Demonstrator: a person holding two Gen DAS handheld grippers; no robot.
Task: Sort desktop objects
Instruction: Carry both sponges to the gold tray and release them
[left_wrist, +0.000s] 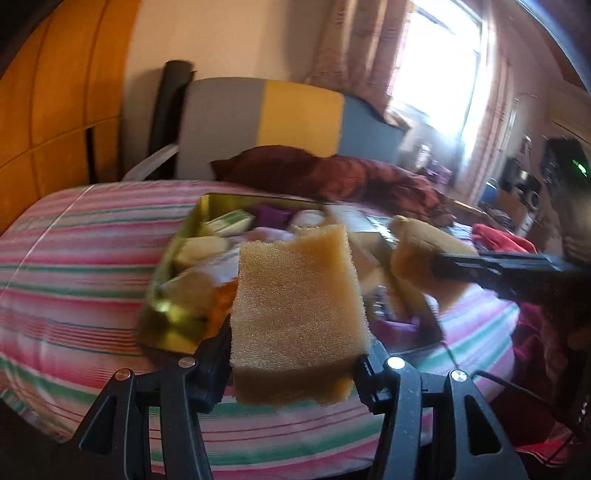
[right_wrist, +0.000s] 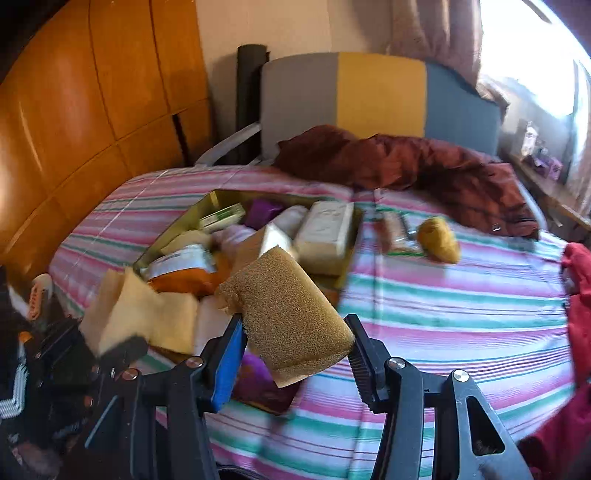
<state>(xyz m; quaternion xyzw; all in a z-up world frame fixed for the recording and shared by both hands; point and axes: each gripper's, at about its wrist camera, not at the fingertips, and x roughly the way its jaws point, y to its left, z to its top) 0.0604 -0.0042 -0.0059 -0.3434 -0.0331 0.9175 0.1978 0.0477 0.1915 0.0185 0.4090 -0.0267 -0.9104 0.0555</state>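
Note:
My left gripper is shut on a pale yellow sponge block and holds it above the bed, in front of the gold tin box. My right gripper is shut on a darker brown sponge and holds it beside the box. The right gripper and its sponge also show in the left wrist view, at the right. The left gripper's sponge shows at the left in the right wrist view. The box holds several items, among them a cream soap box and a purple packet.
The striped bedsheet lies under everything. A small yellow-brown object and a thin packet lie on it right of the box. A maroon quilt is bunched at the headboard. Red cloth lies at the right edge.

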